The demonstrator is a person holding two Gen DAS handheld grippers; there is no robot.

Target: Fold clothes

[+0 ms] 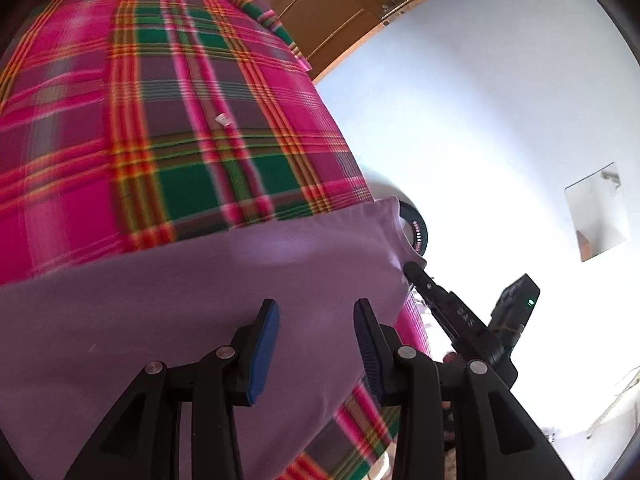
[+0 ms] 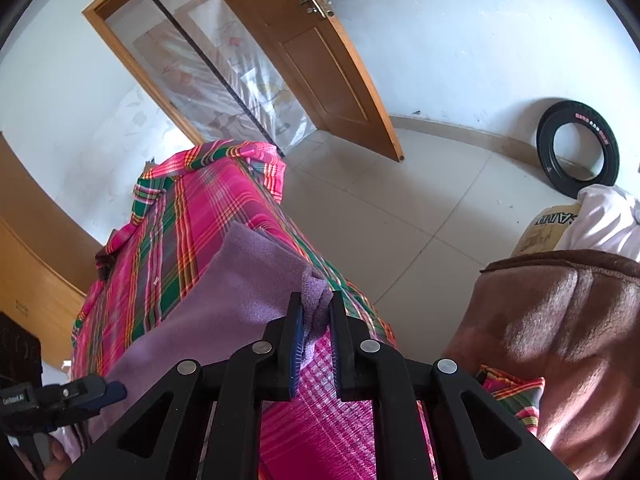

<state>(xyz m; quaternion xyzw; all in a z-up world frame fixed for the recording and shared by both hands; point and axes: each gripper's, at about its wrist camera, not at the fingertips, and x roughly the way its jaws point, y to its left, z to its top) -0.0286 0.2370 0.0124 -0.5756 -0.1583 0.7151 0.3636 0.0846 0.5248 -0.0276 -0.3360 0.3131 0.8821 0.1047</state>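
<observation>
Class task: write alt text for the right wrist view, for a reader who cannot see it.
The right gripper is shut on a bunched corner of a purple garment lying on a pink plaid cloth. Beyond lie a tiled floor, an open wooden door and a black tyre against the wall.

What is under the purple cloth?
Under the purple cloth lies a pink and green plaid sheet, showing all around it. The right gripper pinches the cloth's corner. What the plaid sheet covers cannot be seen.
</observation>
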